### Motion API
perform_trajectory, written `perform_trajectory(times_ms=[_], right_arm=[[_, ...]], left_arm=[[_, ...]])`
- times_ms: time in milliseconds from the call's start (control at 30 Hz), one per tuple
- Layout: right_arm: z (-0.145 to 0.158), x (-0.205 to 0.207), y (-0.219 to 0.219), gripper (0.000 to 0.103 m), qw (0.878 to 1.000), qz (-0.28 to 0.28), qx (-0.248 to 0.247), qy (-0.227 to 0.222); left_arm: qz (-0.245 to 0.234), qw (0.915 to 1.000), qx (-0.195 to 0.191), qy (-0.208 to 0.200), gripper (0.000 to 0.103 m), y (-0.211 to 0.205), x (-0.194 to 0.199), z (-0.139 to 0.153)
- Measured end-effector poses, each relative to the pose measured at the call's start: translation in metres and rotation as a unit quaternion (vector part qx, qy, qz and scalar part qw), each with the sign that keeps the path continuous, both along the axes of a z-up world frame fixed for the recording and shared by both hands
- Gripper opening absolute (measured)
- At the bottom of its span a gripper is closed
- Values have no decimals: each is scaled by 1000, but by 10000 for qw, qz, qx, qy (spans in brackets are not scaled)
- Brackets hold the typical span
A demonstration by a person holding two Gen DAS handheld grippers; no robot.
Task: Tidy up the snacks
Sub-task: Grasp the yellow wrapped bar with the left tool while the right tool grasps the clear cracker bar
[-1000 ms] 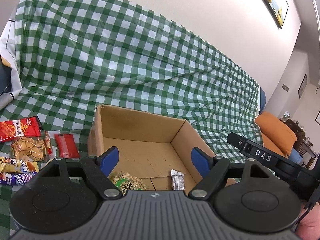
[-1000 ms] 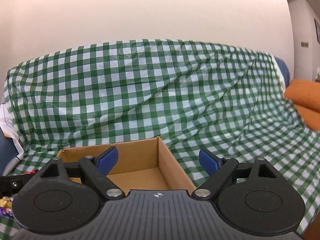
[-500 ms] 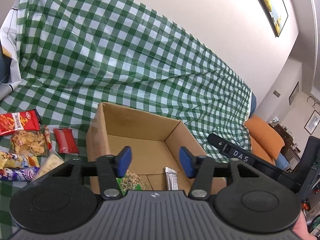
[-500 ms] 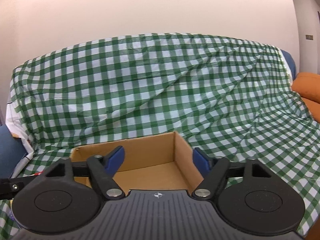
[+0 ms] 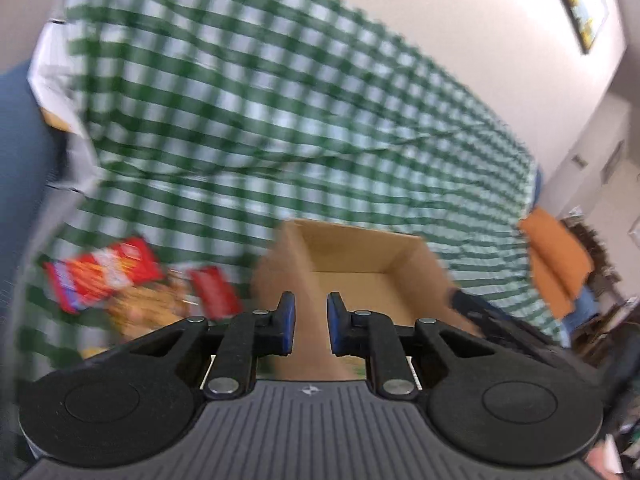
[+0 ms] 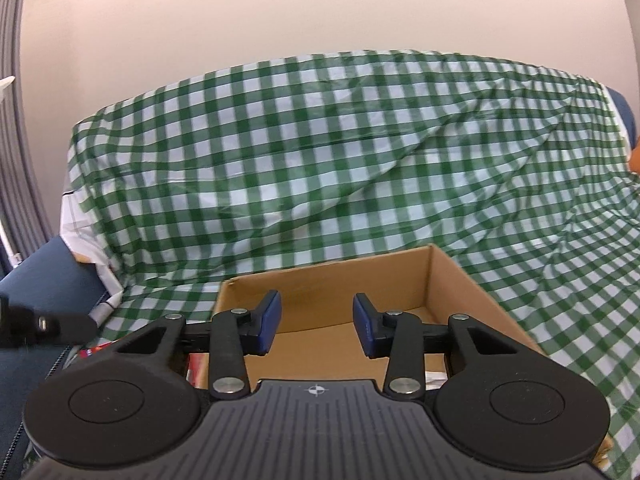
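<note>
An open cardboard box [image 6: 452,280] sits on a surface draped with a green-and-white checked cloth [image 6: 320,152], which also rises behind it over what looks like a sofa back; what lies under the cloth cannot be told. The left wrist view is heavily blurred. In it, the left gripper [image 5: 311,326] points down at the box's near left corner, its blue-padded fingers [image 5: 286,324] narrow and closing with nothing between them. To the left of the box, on the cloth, lie the snacks: a red snack bag [image 5: 102,274] with pale lettering, a small red packet [image 5: 214,292] just beside the box wall, and between them a clear bag of golden crackers [image 5: 148,308], partly hidden behind the gripper body. The box wall stands between these snacks and the box's inside. The part of the box floor that shows is bare brown card; its near part is hidden by the gripper.

From the right wrist view, the right gripper [image 6: 317,326] hangs over the near edge of the box, fingers [image 6: 267,322] half apart and closing, empty. A scrap of red packet [image 6: 196,372] peeks out beside the box below its left finger. The tip of the other gripper [image 6: 44,324] juts in from the left, over a dark blue cushion [image 6: 48,280]. An orange cushion [image 5: 556,256] and a framed picture [image 5: 580,4] on the pale wall lie off to the right in the left view.
</note>
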State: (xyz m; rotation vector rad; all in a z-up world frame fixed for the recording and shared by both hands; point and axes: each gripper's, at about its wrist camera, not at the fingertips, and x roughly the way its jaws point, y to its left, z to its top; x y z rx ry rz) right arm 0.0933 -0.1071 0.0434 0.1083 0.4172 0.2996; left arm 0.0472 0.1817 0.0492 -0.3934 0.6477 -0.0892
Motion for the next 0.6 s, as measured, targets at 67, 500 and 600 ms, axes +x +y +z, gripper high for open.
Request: perform_trajectory(times_ms=[67,500,600], right_arm=[[-1,-1,5,41,10000,72,34,9],[-14,-21,101,42,9849,1685,-60,392],[-26,-22,138,44,9759,2090,-223,586]], left_arm=[[214,9997,26,87,18,30,0,-9],[1236,9845,-143,1235,21,95,7,-61],[1230,9831,2,1357,32,91,11,-67]])
